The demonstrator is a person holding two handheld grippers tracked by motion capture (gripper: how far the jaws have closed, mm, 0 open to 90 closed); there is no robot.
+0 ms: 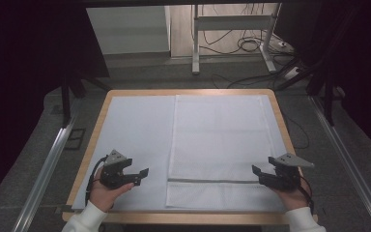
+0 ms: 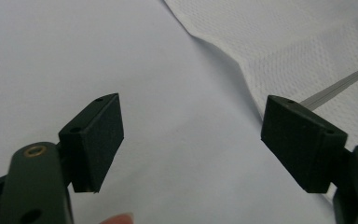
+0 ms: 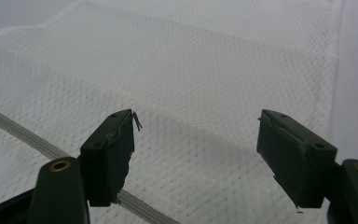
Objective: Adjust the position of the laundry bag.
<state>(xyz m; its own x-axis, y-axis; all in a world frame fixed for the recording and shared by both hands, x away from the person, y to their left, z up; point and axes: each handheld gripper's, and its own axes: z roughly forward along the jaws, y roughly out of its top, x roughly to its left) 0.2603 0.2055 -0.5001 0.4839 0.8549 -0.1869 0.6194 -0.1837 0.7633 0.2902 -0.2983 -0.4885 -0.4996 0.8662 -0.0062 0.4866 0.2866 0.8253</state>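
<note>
High view: white towel (image 1: 220,145) is being shown flat on the surface (image 1: 125,130).
Left claw (image 1: 140,176): being held released beside the towel.
Right claw (image 1: 257,174): being held released over the towel's edge.

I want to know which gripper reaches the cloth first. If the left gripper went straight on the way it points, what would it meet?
Probably the pale table cover first: the open left gripper aims at bare cover, with the white towel's edge beyond, to the right. Depth is unclear.

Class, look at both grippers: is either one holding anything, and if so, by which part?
Nothing is held. The left gripper and right gripper both stand open, with the white towel lying flat between them on the table.
</note>
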